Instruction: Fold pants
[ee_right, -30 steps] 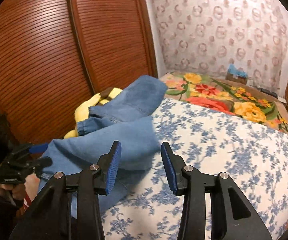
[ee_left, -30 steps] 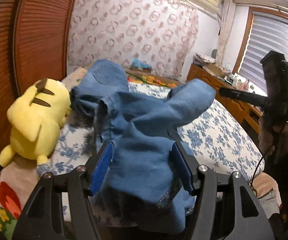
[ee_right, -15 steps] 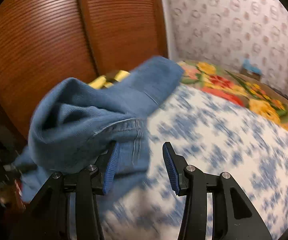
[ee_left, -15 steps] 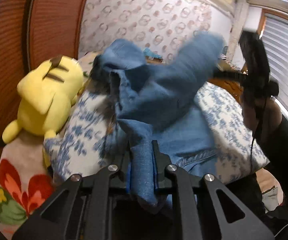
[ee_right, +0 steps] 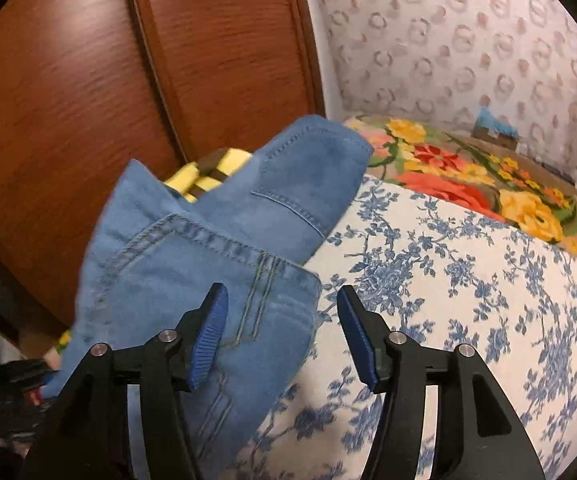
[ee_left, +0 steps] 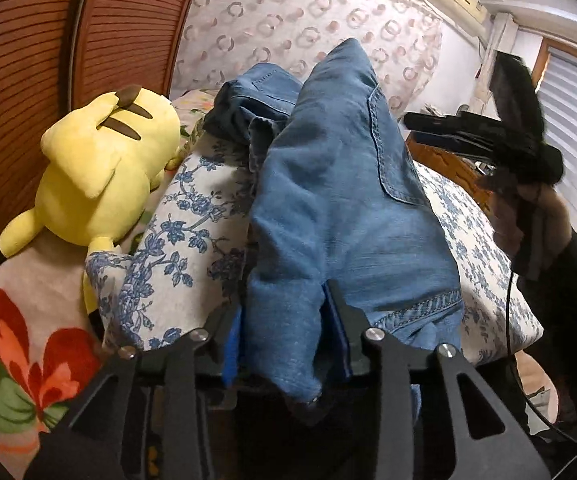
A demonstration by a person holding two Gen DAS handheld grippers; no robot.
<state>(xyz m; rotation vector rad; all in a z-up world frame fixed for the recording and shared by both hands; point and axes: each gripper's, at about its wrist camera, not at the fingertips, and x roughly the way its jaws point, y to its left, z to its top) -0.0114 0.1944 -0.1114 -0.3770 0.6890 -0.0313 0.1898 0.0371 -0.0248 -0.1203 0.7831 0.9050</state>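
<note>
Blue denim pants (ee_left: 340,208) lie heaped on a bed with a blue-flowered cover (ee_right: 468,280).

The left claw (ee_left: 288,336) has a bunch of the denim between its blue pads (ee_left: 230,344); its jaws have just been opening, and I cannot tell whether they press on the cloth. The right claw (ee_right: 280,340) stands spread, its jaws just opened wider, the waistband lying under its left pad without being pinched. A yellow plush toy (ee_left: 96,176) rests beside the pants against a wooden wardrobe (ee_right: 88,80).
</note>
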